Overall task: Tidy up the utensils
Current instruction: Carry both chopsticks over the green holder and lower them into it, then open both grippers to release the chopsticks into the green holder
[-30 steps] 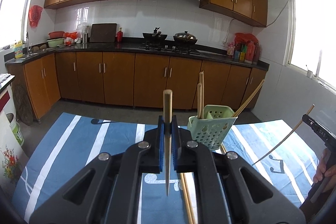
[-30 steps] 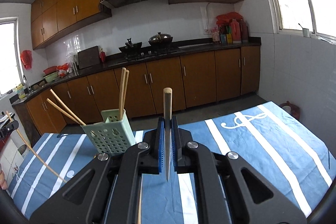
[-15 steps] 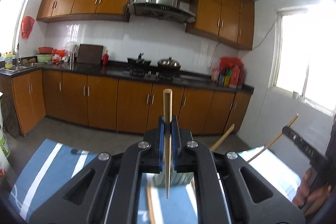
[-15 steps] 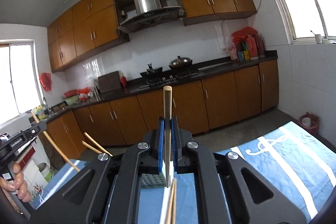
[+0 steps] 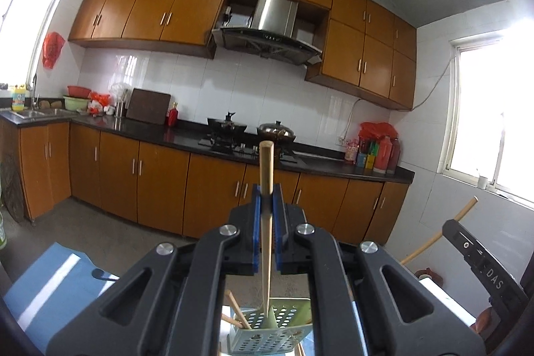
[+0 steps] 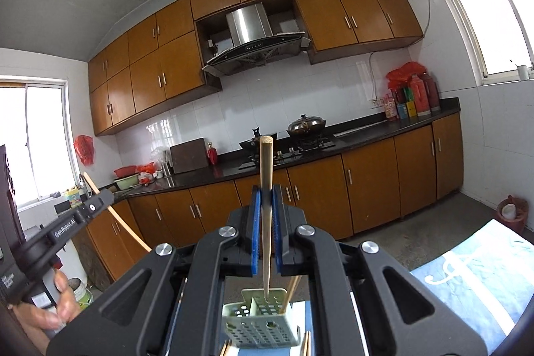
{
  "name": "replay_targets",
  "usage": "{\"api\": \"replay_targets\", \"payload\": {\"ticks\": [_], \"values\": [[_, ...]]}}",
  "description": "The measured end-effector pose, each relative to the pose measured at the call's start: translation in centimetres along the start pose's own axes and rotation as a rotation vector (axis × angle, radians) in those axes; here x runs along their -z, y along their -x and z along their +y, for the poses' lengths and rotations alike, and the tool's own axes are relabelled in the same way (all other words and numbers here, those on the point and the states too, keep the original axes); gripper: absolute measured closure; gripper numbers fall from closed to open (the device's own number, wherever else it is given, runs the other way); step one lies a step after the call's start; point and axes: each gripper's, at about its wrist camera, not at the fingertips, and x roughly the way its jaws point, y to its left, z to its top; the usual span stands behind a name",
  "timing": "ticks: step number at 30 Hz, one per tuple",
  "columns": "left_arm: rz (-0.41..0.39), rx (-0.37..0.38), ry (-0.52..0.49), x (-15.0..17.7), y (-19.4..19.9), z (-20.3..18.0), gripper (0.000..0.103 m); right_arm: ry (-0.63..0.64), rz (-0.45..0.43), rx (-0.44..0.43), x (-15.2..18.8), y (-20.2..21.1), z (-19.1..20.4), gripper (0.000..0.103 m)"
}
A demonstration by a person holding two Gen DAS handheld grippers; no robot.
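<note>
Between the blue pads of the left gripper (image 5: pixel 267 206) a wooden chopstick (image 5: pixel 266 222) stands upright, pinched near its middle, its narrow tip hanging just above the green perforated holder (image 5: pixel 267 331) on the blue striped table (image 5: pixel 56 282). Likewise the right gripper (image 6: pixel 266 206) has its jaws pressed on a second chopstick (image 6: pixel 266 222), tip over the same holder (image 6: pixel 260 326), which already carries other chopsticks. A hand (image 6: pixel 63 296) grips the left tool's handle.
</note>
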Motion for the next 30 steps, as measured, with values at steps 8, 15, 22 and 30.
{"api": "replay_targets", "payload": {"ticks": [8,15,22,30], "values": [[0.065,-0.015,0.017,3.2,-4.1,1.6,0.096,-0.006,0.126,0.006,3.6,-4.2,-0.1,0.096],[0.091,-0.013,0.022,4.7,-5.8,2.1,0.096,-0.012,0.185,0.006,5.0,-5.3,-0.2,0.096],[0.133,-0.028,0.024,5.5,-6.1,2.7,0.089,-0.01,0.22,0.004,5.2,-5.5,-0.4,0.095],[0.111,-0.053,0.025,4.5,-3.3,3.3,0.079,0.002,0.19,0.028,3.6,-3.0,-0.7,0.094]]}}
